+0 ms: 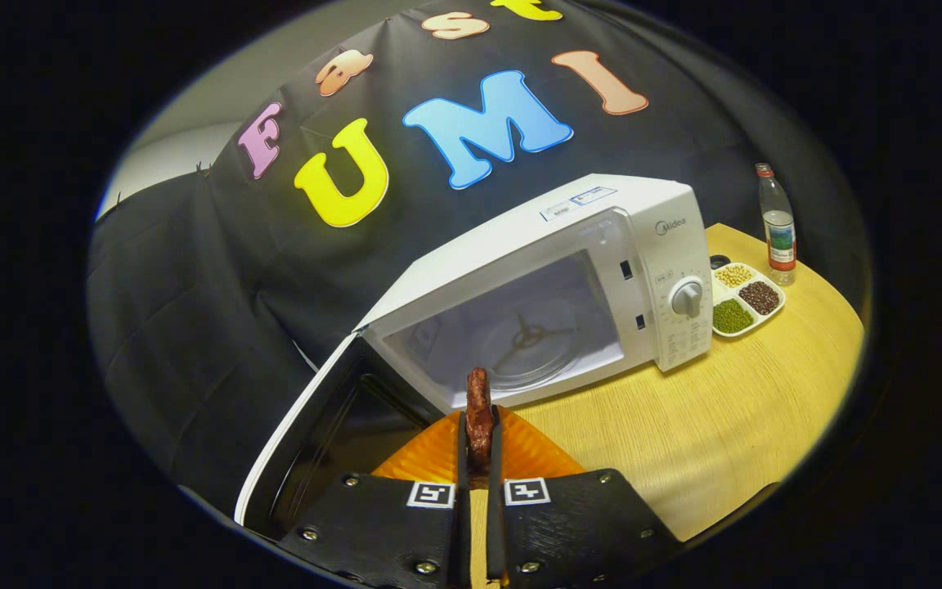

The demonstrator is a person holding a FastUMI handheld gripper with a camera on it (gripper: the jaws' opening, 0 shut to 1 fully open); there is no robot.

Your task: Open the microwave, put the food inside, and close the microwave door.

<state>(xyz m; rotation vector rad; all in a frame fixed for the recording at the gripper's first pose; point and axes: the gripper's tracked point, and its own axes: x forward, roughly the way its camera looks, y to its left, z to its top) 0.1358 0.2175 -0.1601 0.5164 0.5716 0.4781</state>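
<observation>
The gripper [479, 433] is seen clamped on a piece of reddish-brown food [479, 409], both fingers [464, 446] pressed against its sides so that it is held upright. An orange plate [528, 454] lies just beneath the fingers on the wooden table [708, 425]. At twelve o'clock from the food, just beyond it, the white microwave [569, 270] is found with its door [307, 442] swung wide at about ten o'clock and its glass turntable [528, 343] exposed. At two o'clock, well apart, a divided tray of beans [745, 303] and a plastic bottle [778, 225] are set beside the microwave.
</observation>
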